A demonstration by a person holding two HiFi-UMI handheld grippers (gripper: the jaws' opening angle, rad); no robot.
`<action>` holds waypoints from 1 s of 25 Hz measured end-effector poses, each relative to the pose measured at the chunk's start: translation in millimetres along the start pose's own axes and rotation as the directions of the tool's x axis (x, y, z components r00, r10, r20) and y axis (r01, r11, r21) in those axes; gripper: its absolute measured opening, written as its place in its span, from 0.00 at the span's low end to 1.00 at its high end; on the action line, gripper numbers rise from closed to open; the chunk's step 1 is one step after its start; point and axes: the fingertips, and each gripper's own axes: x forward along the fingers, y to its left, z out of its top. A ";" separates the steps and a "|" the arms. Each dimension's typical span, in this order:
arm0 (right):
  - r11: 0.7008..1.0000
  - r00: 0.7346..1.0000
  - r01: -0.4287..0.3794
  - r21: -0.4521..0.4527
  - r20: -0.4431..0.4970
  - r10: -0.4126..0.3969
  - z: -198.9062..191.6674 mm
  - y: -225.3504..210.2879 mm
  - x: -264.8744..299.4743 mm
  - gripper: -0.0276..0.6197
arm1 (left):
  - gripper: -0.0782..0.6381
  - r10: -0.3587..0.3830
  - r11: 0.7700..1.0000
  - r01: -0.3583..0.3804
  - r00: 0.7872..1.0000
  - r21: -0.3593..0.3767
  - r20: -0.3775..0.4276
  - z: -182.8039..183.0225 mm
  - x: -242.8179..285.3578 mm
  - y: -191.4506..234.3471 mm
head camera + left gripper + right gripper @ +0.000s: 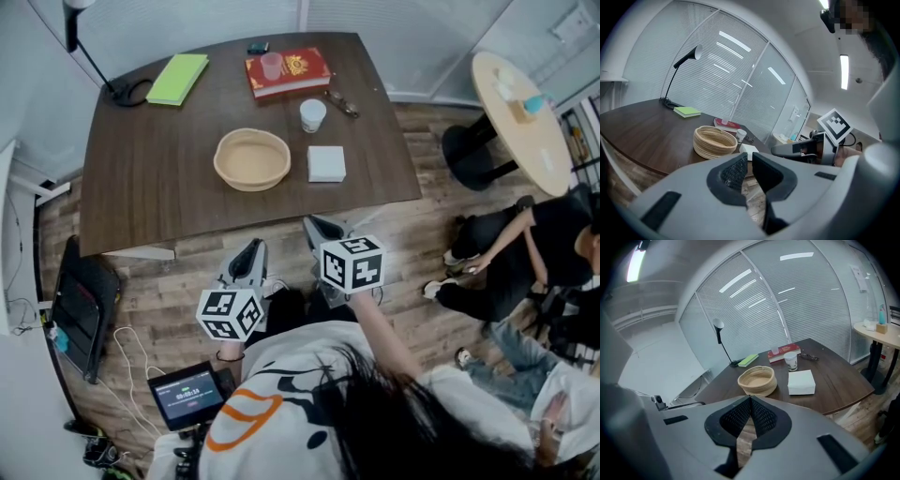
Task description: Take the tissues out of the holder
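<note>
Your left tool (747, 162) shows a narrow, empty gap and your right tool (750, 401) is pressed closed on nothing, both short of the tabletop (159, 178), where the white tissues (326, 163) lie at centre frame, right of the basket (252, 158), with any holder impossible to make out.

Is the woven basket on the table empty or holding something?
Empty: the head view shows the basket with a bare inside bottom.
</note>
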 end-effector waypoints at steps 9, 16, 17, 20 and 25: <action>0.999 0.999 -0.034 -0.028 0.000 0.034 -6.2 -8.0 -33.2 0.06 | 0.15 0.037 0.999 -0.037 0.999 0.002 0.023 -3.5 -3.2 -28.6; 0.994 0.995 -0.095 -0.056 -0.014 0.095 -27.9 -16.7 -79.2 0.06 | 0.15 0.039 0.999 -0.039 0.999 0.012 0.028 -29.1 -8.8 -85.6; 0.993 0.995 -0.102 -0.060 -0.016 0.101 -31.2 -19.1 -85.3 0.06 | 0.15 0.040 0.999 -0.041 0.999 0.016 0.031 -32.8 -10.2 -93.7; 0.989 0.992 -0.126 -0.073 -0.018 0.125 -40.7 -22.3 -103.8 0.06 | 0.15 0.060 0.998 -0.061 0.997 0.016 0.045 -43.0 -18.8 -112.9; 0.980 0.985 -0.171 -0.101 -0.033 0.169 -61.8 -22.4 -139.1 0.06 | 0.15 0.097 0.995 -0.098 0.993 0.001 0.073 -64.4 -39.3 -142.6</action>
